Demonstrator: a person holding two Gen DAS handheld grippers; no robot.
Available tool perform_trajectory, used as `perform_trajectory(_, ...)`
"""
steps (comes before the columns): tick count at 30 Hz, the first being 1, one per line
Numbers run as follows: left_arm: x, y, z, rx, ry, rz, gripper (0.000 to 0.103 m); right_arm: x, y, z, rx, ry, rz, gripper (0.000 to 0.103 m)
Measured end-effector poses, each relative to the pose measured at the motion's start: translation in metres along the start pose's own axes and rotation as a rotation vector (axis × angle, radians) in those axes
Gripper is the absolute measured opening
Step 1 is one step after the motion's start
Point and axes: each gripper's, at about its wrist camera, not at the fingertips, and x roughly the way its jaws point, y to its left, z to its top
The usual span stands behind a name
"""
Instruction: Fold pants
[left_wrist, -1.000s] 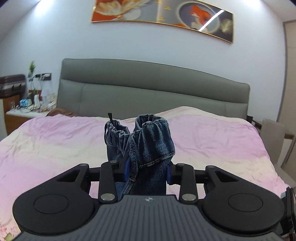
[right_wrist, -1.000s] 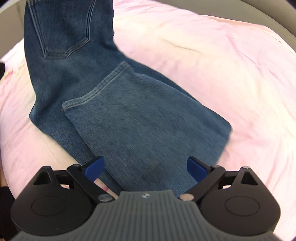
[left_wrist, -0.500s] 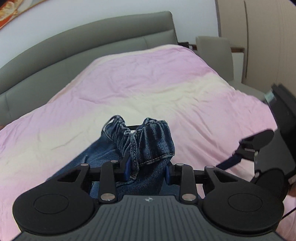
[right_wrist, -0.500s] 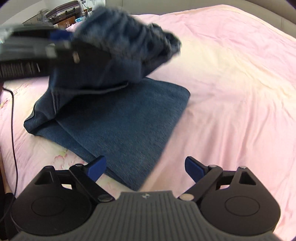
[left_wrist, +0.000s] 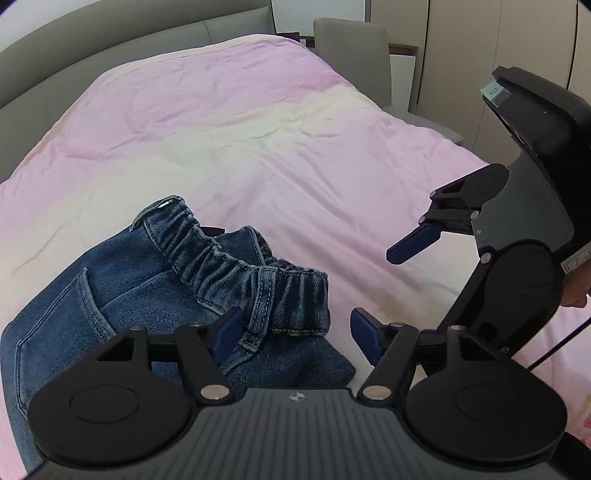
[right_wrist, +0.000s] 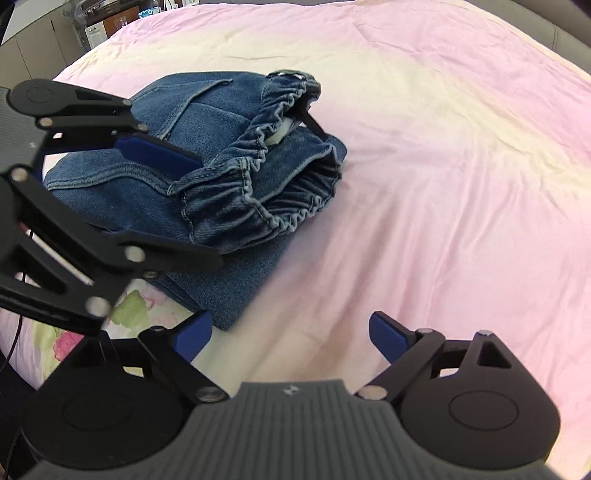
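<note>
Your left gripper (left_wrist: 293, 328) hangs wide open over the jeans (right_wrist: 207, 177), folded on the pink bedspread (left_wrist: 258, 122); your right gripper (right_wrist: 290, 334) gapes empty beside them. Careful: that puffed waistband (left_wrist: 236, 258) could snag a finger and topple the fold.

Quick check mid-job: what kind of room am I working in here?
Most likely a bedroom. The jeans lie on a bed with a pink duvet and a grey padded headboard; a cluttered bedside cabinet shows at the far edge.
</note>
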Motion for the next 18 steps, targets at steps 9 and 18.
perform_trajectory(9,-0.057,0.052,-0.058,0.083,0.039,0.204,0.084,-0.025,0.01,0.038,0.069,-0.071,0.076,0.075)
perform_trajectory(18,-0.074,0.107,-0.141,-0.05,0.161,0.292,0.085,0.026,0.008,0.102,0.277,-0.065,0.125,0.065)
